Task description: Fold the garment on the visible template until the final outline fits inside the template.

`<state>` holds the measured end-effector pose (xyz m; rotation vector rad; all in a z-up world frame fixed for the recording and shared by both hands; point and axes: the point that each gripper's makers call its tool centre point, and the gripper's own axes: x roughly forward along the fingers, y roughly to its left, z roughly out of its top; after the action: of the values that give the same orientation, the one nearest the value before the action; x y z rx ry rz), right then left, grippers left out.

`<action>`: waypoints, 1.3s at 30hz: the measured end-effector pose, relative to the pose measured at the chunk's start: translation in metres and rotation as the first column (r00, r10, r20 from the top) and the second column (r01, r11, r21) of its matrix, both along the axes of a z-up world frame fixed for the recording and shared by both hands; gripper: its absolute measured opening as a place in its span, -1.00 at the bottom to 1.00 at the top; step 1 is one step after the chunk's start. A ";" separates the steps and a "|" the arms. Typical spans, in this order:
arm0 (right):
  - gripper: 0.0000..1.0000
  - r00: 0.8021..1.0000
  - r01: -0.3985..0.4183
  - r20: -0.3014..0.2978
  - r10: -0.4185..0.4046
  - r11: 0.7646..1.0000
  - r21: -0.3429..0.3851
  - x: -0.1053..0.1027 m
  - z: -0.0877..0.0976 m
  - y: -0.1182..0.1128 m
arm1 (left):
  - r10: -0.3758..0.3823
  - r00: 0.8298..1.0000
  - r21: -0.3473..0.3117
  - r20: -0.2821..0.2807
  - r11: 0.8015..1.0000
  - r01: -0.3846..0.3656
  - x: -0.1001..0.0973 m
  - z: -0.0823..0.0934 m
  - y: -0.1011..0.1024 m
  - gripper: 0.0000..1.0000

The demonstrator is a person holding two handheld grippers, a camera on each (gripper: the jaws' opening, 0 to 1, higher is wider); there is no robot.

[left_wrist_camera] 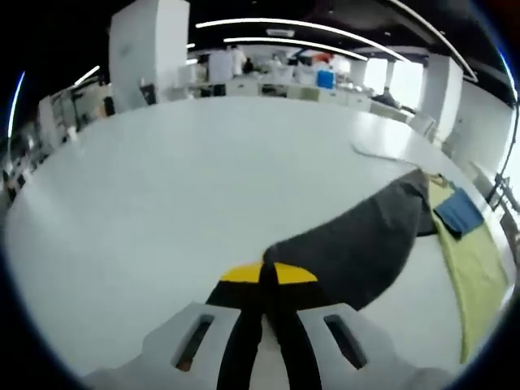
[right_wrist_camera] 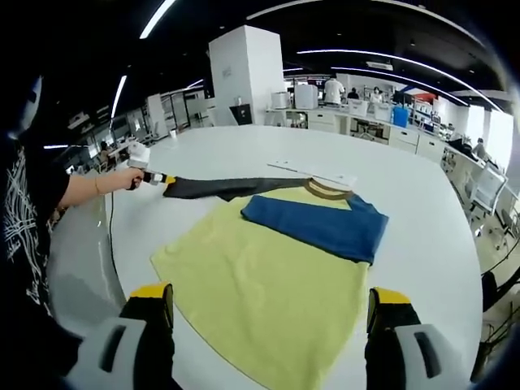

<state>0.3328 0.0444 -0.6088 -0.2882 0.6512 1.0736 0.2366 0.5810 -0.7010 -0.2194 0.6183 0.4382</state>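
The left gripper (left_wrist_camera: 266,280), jaws pressed together, pinches the dark sleeve (left_wrist_camera: 366,240) of the yellow-and-blue garment (right_wrist_camera: 276,284) spread on the white table (right_wrist_camera: 406,195), while the right gripper (right_wrist_camera: 272,305) hovers spread, and the template, apparently underneath, is hard to make out.

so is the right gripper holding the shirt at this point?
No: the right gripper is open, jaws spread wide apart above the yellow shirt, with no cloth between them.
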 end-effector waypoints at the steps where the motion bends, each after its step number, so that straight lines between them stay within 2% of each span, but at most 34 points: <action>1: 0.99 1.000 0.000 0.001 0.000 1.000 -0.001 0.000 0.000 0.000 | -0.012 1.000 0.027 -0.018 1.000 0.013 0.001 -0.001 0.003 -0.99; 6: 0.99 1.000 0.006 -0.004 -0.006 1.000 -0.004 -0.001 -0.001 -0.001 | -0.066 0.995 0.125 -0.076 0.989 0.076 0.012 -0.001 0.010 -0.99; 12: 0.99 1.000 0.011 -0.012 -0.011 1.000 -0.015 -0.002 -0.004 -0.002 | -0.047 0.996 0.128 -0.081 0.990 0.057 0.021 -0.005 0.021 -0.99; 21: 0.99 1.000 0.016 -0.020 -0.017 1.000 -0.020 -0.002 -0.006 -0.002 | -0.055 0.994 0.152 -0.098 0.986 0.070 0.033 -0.006 0.030 -0.99; 28: 0.99 1.000 0.012 -0.029 -0.013 1.000 -0.021 -0.004 -0.009 0.000 | -0.049 0.993 0.148 -0.110 0.987 0.065 0.035 -0.009 0.036 -0.99; 35: 0.99 0.999 0.019 -0.029 -0.020 1.000 -0.023 -0.003 -0.009 0.000 | -0.041 0.992 0.131 -0.117 0.990 0.057 0.032 -0.014 0.033 -0.98; 39: 0.99 0.999 0.017 -0.030 -0.017 1.000 -0.019 -0.005 -0.009 0.001 | -0.036 0.992 0.139 -0.125 0.989 0.053 0.030 -0.013 0.035 -0.90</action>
<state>0.3280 0.0459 -0.6175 -0.2830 0.6903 1.0575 0.2668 0.6163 -0.7144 -0.0428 0.7076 0.4527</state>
